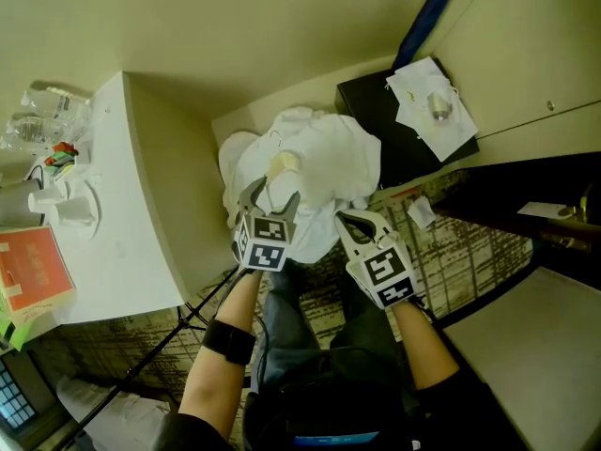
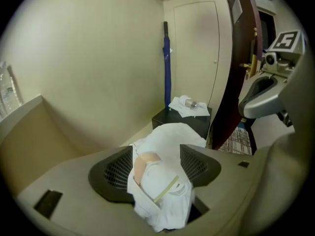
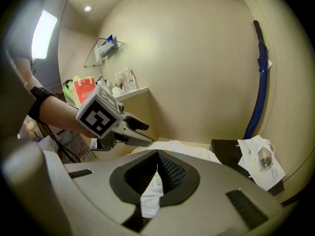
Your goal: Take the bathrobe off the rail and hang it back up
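The white bathrobe (image 1: 324, 163) lies in a heap on the floor in the wall corner, with a pale wooden hanger (image 1: 284, 164) showing on top of it. My left gripper (image 1: 272, 195) stands open over the heap. In the left gripper view its jaws are wide apart, with the bathrobe (image 2: 170, 139) and the hanger (image 2: 141, 163) lying loosely between them. My right gripper (image 1: 347, 217) is at the heap's near right edge. In the right gripper view that gripper (image 3: 157, 155) is shut on a fold of the bathrobe (image 3: 150, 195).
A white counter (image 1: 131, 224) with cups, bottles and an orange box stands at the left. A black cabinet (image 1: 371, 101) bearing a white bag (image 1: 432, 111) sits behind the heap, with a blue umbrella (image 1: 427, 12) leaning by it. A dark door (image 1: 526, 191) is at the right. Black tripod legs (image 1: 174, 336) cross the patterned carpet.
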Action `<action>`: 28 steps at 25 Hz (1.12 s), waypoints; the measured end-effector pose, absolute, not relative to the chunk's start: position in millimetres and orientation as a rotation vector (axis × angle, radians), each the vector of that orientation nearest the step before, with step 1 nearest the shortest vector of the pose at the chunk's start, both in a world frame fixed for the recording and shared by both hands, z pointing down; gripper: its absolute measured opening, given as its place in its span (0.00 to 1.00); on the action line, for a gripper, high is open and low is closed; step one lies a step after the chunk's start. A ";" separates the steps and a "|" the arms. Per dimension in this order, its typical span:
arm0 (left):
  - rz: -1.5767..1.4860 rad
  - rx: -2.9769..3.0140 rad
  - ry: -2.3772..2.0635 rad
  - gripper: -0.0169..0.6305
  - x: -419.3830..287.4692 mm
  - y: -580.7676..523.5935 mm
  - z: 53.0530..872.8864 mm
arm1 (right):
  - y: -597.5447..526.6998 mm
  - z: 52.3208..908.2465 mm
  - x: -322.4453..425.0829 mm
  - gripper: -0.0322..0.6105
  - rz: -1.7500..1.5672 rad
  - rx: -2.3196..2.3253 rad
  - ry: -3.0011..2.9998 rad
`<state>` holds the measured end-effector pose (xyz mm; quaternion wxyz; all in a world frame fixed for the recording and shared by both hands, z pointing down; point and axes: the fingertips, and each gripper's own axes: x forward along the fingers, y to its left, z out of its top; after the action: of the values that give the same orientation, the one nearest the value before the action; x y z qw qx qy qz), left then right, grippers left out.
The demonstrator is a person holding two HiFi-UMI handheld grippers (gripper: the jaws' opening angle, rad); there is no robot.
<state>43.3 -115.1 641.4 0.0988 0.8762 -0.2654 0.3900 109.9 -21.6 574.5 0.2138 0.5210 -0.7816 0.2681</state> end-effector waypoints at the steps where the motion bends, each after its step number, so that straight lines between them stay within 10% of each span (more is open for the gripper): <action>1: 1.193 2.582 -0.783 0.51 42.6 -115.8 654.2 | -21.3 580.4 111.1 0.08 0.748 1.437 -2.168; 20: 1.710 2.529 -0.617 0.59 45.5 -190.9 820.8 | -18.5 680.7 119.9 0.08 0.885 1.362 -2.187; 28: 1.823 2.444 -0.487 0.46 41.5 -197.1 870.8 | -22.4 707.1 122.7 0.08 0.922 1.375 -2.189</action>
<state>41.5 -197.1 870.8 0.0270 0.7912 -0.1576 0.5903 122.7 -22.4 707.1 0.1974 0.4913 -0.7818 0.3293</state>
